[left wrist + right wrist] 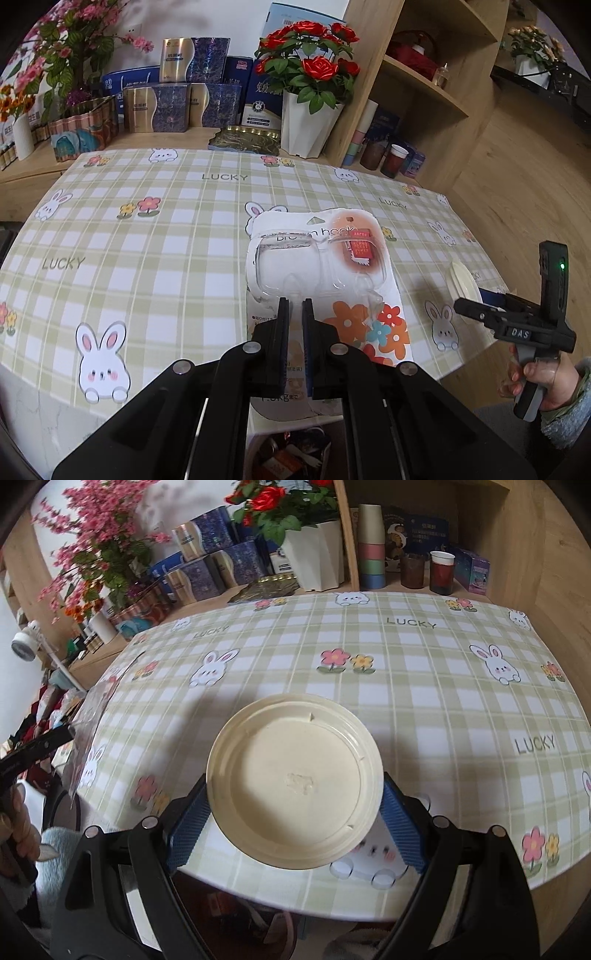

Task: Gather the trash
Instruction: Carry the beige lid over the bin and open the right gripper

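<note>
My left gripper (295,306) is shut on a blister pack (325,266), a white card with a clear plastic bubble and flower print. It holds the pack above the table's near edge, over a trash bin (291,454) with scraps inside. My right gripper (295,805) is shut on a cream round plastic lid (295,782), its blue pads against the lid's left and right rim, just above the checked tablecloth (424,701). In the left wrist view the lid (461,280) and right gripper (476,310) show at the right. In the right wrist view the pack (88,738) shows at the left edge.
Boxes (177,107), a white pot of red roses (310,125) and pink flowers (62,55) line the back of the table. A wooden shelf (417,85) with cups (441,572) stands at the back right. Wooden floor lies to the right.
</note>
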A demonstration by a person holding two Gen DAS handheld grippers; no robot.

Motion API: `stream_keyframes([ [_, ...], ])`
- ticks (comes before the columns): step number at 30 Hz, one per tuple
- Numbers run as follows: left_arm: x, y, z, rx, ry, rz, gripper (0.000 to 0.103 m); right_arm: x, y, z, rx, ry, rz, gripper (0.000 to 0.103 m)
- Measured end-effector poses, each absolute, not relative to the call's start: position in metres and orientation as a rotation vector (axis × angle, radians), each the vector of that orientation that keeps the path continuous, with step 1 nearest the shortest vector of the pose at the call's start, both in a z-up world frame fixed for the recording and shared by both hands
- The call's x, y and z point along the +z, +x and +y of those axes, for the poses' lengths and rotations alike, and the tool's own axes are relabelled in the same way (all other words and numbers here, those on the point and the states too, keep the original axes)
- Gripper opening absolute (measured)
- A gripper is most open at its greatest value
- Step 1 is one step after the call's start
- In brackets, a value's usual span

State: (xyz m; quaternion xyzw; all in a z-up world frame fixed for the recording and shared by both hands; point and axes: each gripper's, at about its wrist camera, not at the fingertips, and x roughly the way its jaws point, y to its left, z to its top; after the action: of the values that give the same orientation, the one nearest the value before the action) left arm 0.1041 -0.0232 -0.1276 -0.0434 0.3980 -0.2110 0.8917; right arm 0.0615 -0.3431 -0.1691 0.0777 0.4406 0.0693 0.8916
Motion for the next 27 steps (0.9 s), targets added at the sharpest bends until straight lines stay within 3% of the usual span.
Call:
stream_keyframes([
  [27,-0.164,0.018,0.037,-0.384,-0.154,0.846,0.007,-0.225,-0.04,-0.243,0.334,0.03,1.018,0.086],
])
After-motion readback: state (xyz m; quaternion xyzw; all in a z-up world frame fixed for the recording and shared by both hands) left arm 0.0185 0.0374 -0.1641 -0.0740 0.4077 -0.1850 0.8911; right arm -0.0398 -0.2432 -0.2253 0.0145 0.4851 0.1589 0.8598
